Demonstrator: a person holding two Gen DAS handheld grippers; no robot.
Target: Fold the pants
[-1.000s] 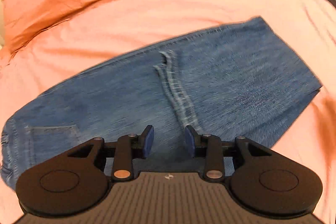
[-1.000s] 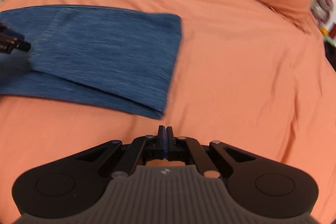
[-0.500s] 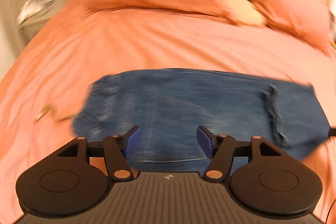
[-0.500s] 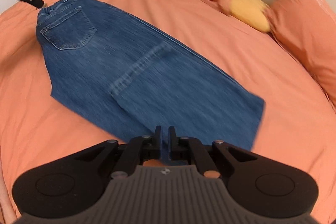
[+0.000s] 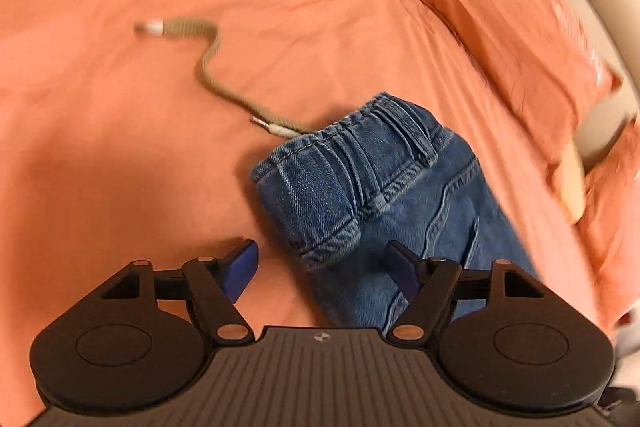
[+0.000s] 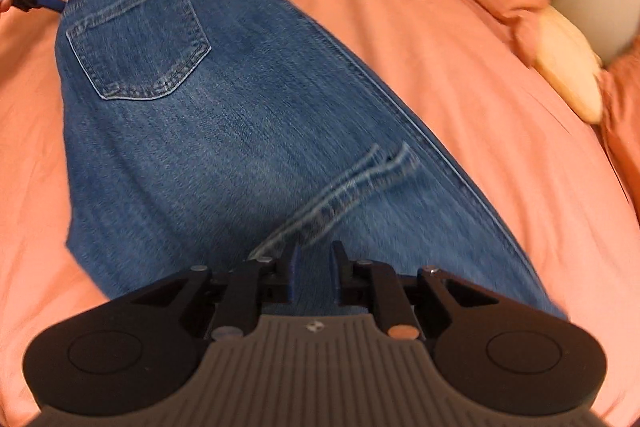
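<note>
The blue denim pants (image 6: 248, 131) lie lengthwise across the orange bedsheet (image 5: 120, 147). The left gripper (image 5: 322, 263), jaws just opening, straddles the waistband corner; the right gripper (image 6: 314, 269), parting slightly, hovers mid-leg, empty.

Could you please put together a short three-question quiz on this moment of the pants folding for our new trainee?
1. True or false: the left gripper is shut on the jeans.
2. Which lies on the bedsheet beyond the waistband: A) a tan drawstring, B) a sock, C) a phone?
3. Fill in: the back pocket faces ____.

Key:
1. False; its jaws stand wide apart, having just been opening, over the waistband corner.
2. A.
3. Up.
</note>
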